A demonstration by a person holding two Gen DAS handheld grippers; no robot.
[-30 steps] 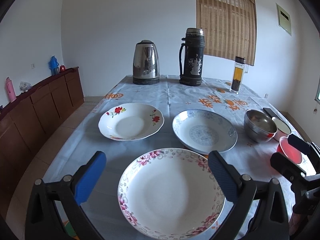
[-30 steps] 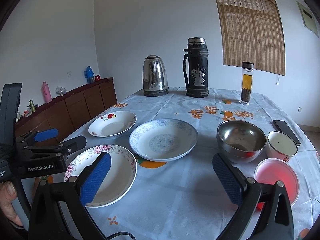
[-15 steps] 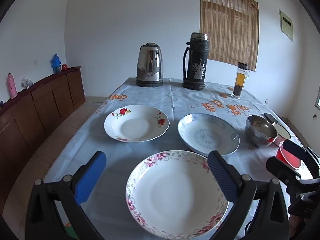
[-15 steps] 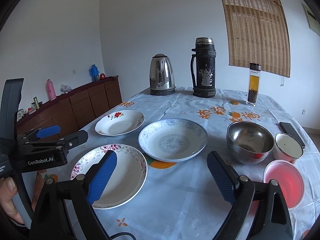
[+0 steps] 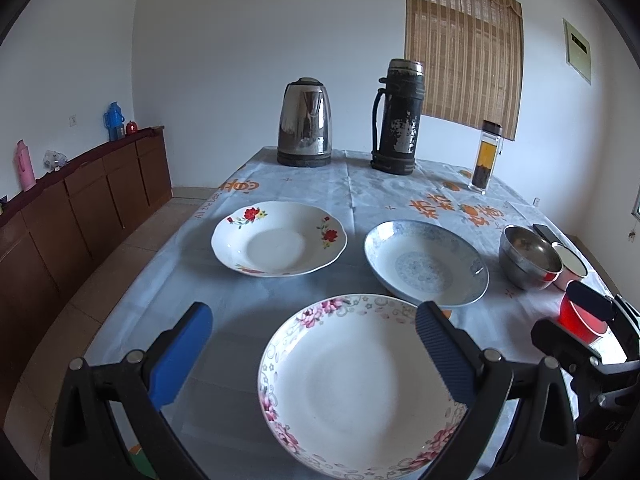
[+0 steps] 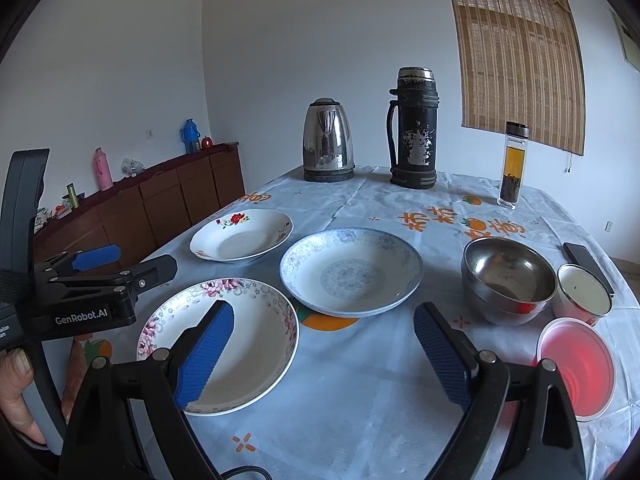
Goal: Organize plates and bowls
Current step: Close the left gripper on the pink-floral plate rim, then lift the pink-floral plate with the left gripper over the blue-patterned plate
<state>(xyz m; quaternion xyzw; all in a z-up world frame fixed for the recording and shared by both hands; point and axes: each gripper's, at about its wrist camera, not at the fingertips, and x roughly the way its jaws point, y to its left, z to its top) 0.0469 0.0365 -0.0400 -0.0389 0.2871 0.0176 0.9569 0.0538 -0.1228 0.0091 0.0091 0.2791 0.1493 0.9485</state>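
1. Plates and bowls are all separate on the table (image 5: 280,292): pink plate (image 5: 360,392) nearest to me, red-flower plate (image 5: 279,239) further to the left, blue plate (image 5: 426,267) just behind the pink one, and to the right the steel bowl (image 6: 508,278), white cup (image 6: 584,294) and red bowl (image 6: 574,368) close together.

2. My left gripper (image 5: 316,354) hangs over the pink plate with jaws wide apart, holding nothing. My right gripper (image 6: 322,354) is also spread and empty – it is above bare cloth between the pink plate and the red bowl.

3. Nothing is stacked yet, so I judge the task is at its beginning.

4. Risks I see from here:
   - The plates lie flat, so a finger must go under the rim. If I come down too steep, the pad may push the plate along the smooth cloth, not lift it.
   - The pink plate's far rim seems very near the blue plate – I cannot tell if they touch. A sliding plate could knock it.
   - A plate held by one edge will tilt and may slip from the pads.
   - The two grippers are near each other; they could collide if both go for the same plate.
   - The phone (image 6: 588,262) lies just beside the white cup, and the kettle (image 6: 328,146), thermos (image 6: 414,128) and tea bottle (image 6: 513,164) stand at the far end; careless sweeping could hit them.
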